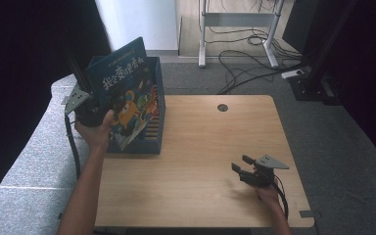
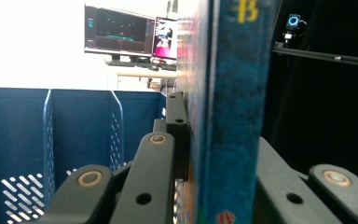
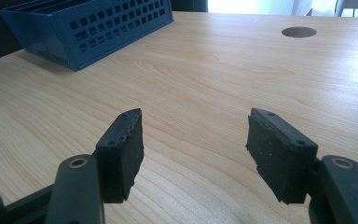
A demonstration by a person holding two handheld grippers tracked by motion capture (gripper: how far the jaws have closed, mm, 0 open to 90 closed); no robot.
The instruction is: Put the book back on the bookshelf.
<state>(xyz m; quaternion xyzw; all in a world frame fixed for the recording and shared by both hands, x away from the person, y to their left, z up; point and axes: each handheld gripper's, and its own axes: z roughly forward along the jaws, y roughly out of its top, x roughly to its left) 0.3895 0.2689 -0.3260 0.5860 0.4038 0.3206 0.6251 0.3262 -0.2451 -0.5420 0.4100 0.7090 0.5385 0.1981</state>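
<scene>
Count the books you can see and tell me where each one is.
1. The picture book is clamped in the left hand-held gripper, tilted over the blue file rack at the table's left edge. More could sit hidden inside the rack behind it.

This looks like a lab or office test room: a plain wooden desk [image 1: 196, 161] with a cable hole [image 1: 222, 107], grey carpet, loose cables [image 1: 245, 58] on the floor, dark curtains, and 2 monitors [image 2: 130, 37] showing graphs.
</scene>
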